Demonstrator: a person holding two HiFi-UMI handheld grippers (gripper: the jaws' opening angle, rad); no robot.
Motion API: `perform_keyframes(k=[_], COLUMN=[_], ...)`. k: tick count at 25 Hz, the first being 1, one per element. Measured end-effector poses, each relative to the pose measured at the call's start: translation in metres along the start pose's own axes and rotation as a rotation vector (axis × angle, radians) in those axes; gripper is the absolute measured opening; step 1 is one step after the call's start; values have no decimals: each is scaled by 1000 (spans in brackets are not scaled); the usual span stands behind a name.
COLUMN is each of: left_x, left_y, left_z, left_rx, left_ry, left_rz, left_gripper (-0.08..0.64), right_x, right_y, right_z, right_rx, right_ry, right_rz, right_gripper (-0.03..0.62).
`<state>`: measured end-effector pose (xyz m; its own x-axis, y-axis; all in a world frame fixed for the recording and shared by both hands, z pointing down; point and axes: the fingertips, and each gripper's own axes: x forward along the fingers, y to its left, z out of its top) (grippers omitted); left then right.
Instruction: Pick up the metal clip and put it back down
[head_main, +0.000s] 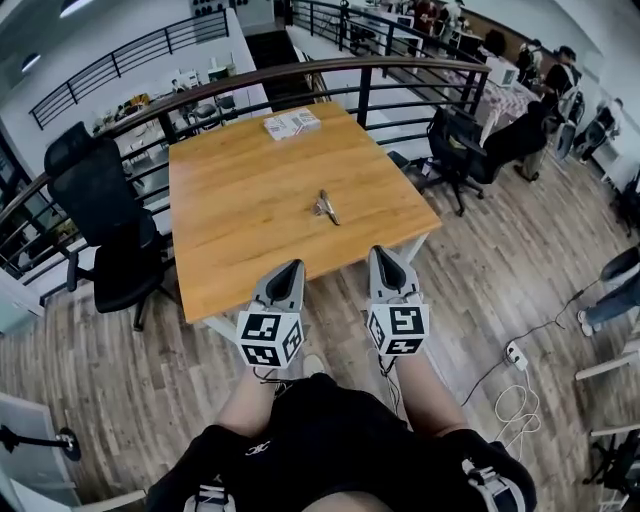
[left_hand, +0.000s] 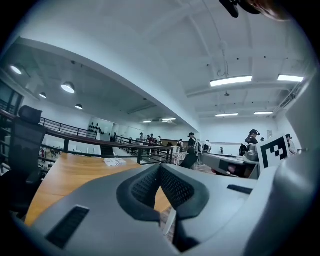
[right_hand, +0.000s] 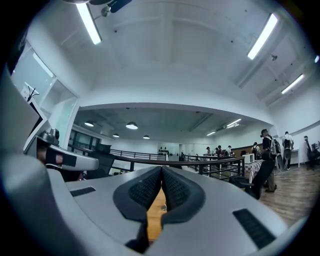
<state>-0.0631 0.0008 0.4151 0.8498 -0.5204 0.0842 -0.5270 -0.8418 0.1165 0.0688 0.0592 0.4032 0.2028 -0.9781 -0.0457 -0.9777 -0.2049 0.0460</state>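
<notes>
On the wooden table (head_main: 230, 215), right of centre: one metal clip (head_main: 326, 207), lying flat. At the far edge: a stack of papers (head_main: 291, 123) is sitting. At the near edge: left gripper (head_main: 293, 268) and right gripper (head_main: 381, 254) are hovering side by side, well apart from the clip, each pressing its jaws together on nothing. Left of the table: a black chair (head_main: 100, 215) is standing.

Open table (head_main: 230, 215) around metal clip (head_main: 327, 206), papers (head_main: 291, 123) at far edge, railing (head_main: 215, 88) behind, chair (head_main: 100, 220) at left
</notes>
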Motion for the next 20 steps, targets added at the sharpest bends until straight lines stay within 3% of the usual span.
perform_keyframes(k=[8,20], left_x=[107,192], left_y=[83,178], left_z=[24,25], left_rx=[-14,-50], left_ry=[14,29], left_rz=[-10,20], left_gripper=[14,14], right_x=[136,275], right_y=[-22,-18], right_z=[-2,-32], right_rx=[2,-45], right_ry=[17,73], right_rz=[-6,28], right_gripper=[17,17])
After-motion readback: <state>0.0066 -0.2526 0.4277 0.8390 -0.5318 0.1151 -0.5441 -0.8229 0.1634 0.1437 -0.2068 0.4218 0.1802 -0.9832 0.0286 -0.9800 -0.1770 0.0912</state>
